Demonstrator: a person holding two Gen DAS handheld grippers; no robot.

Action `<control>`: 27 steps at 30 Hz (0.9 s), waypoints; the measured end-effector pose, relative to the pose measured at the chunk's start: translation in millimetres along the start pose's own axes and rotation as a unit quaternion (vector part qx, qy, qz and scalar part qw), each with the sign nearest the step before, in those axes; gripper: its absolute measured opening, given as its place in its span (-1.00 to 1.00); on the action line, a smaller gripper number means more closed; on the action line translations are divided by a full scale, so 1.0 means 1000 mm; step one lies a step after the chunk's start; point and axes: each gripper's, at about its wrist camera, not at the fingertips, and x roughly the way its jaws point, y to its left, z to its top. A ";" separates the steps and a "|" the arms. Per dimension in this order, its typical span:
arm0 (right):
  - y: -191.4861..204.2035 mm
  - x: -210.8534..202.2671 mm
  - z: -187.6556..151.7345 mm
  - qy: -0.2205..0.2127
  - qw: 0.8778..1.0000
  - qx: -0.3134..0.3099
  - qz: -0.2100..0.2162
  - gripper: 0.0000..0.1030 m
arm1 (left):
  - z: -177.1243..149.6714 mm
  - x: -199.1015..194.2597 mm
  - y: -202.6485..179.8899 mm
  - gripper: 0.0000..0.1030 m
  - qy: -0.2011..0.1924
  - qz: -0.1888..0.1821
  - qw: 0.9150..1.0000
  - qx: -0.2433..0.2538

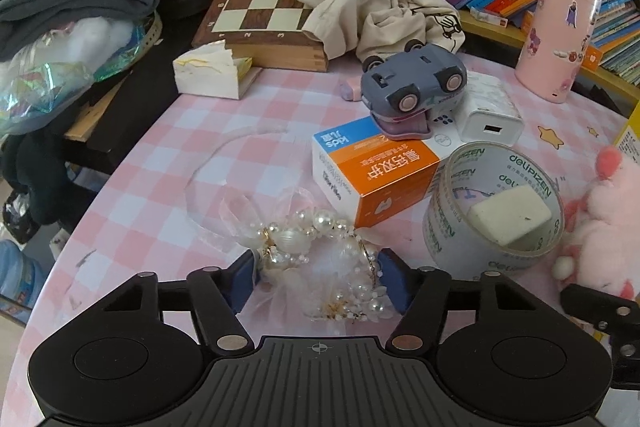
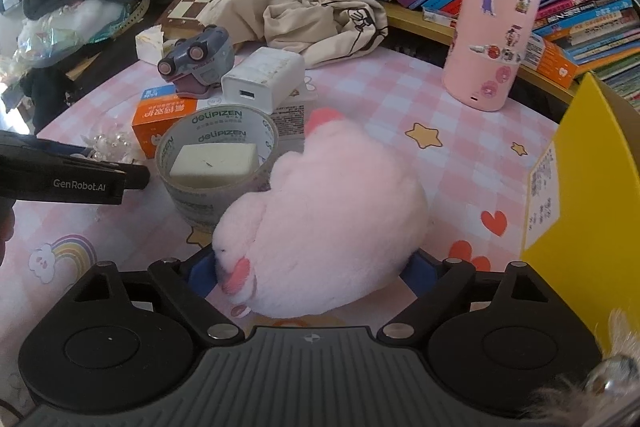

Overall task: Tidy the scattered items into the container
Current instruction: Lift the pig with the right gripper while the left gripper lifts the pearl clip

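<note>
Between the left gripper (image 1: 318,277) fingers sits a white pearl headband (image 1: 320,247), squeezed; the right gripper (image 2: 316,277) squeezes a fluffy pink plush toy (image 2: 324,219), hiding its fingertips.

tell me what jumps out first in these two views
The fluffy pink plush toy fills the right wrist view, lying between the right gripper pads. In the left wrist view, a pearl headband sits between the left gripper pads, beside a tape roll holding an eraser.

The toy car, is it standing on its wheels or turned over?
Turned over: the toy car has its wheels facing up.
</note>
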 end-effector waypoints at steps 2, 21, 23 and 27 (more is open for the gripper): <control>0.000 -0.006 -0.002 -0.001 1.000 0.004 0.001 0.74 | -0.001 -0.004 0.004 0.18 0.002 -0.009 1.000 -0.015; 0.027 -0.064 -0.035 0.002 1.000 0.017 0.023 0.74 | -0.033 -0.082 0.025 0.18 -0.035 -0.066 0.996 -0.050; 0.031 -0.071 -0.038 0.001 1.000 0.016 0.026 0.74 | -0.038 -0.092 0.027 0.18 -0.040 -0.073 0.995 -0.050; 0.039 -0.087 -0.044 -0.001 0.999 0.017 0.035 0.74 | -0.045 -0.112 0.031 0.18 -0.051 -0.084 0.994 -0.050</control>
